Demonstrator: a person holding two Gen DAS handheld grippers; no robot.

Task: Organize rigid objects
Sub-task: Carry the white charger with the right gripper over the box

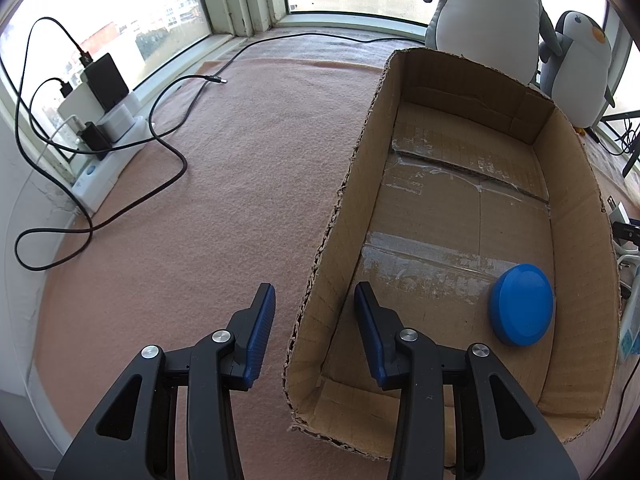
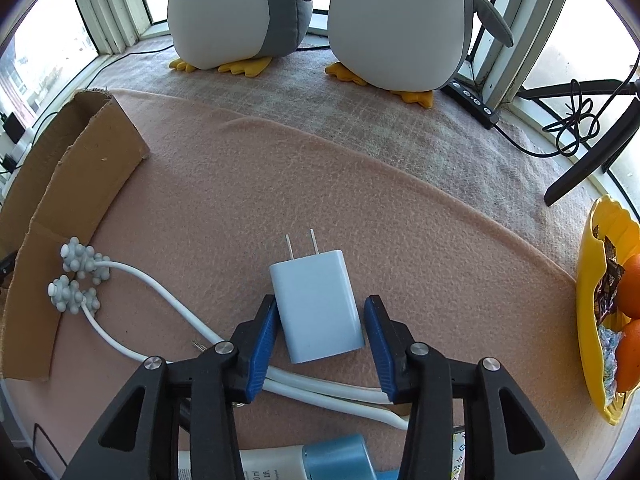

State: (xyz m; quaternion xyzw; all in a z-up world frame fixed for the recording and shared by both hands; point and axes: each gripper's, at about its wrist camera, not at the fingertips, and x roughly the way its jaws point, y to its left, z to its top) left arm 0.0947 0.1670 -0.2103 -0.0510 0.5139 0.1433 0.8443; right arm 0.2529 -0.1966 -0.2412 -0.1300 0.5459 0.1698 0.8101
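An open cardboard box [image 1: 352,184] stands on the pink blanket; a blue round puck [image 1: 522,305] lies inside at its near right. My left gripper [image 1: 316,292] is open and empty, straddling the box's left wall. In the right wrist view a white plug charger [image 2: 316,306] lies flat, prongs pointing away, between the fingers of my right gripper [image 2: 322,306]. That gripper is open around it, left pad touching or nearly so, right pad a little apart. A white two-armed massager [image 2: 80,280] with knobbed grey heads lies to the left, its arms running under the gripper.
Two penguin plush toys [image 2: 240,12] stand at the back. A yellow bowl [image 2: 592,280] with oranges and wrappers is at the right edge. A power strip with chargers and black cables [image 1: 96,132] lies left. A white tube [image 2: 276,466] and blue item lie near. A box flap [image 2: 80,168] is left.
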